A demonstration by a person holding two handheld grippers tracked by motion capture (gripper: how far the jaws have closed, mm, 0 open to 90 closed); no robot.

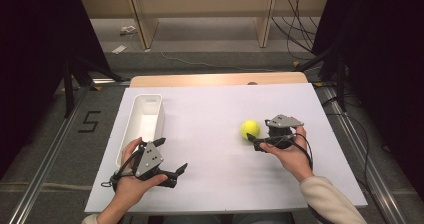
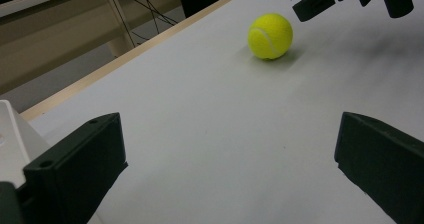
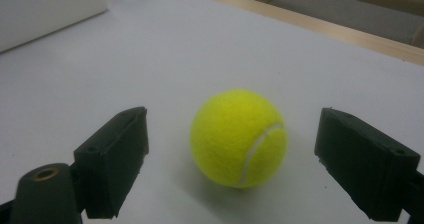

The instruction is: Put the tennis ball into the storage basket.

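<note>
A yellow tennis ball (image 3: 238,138) is found resting on the white desk (image 1: 210,134), right of centre. The right tongs (image 3: 232,159) are held wide apart, one jaw on either side of the ball, nothing gripped. The left tongs (image 2: 230,169) are likewise apart and empty, beside a white tray (image 1: 145,119). A grasp appears to be in hand: the jaws are best centred on the ball's widest part before closing, lest it be squeezed out and rolled away.
</note>
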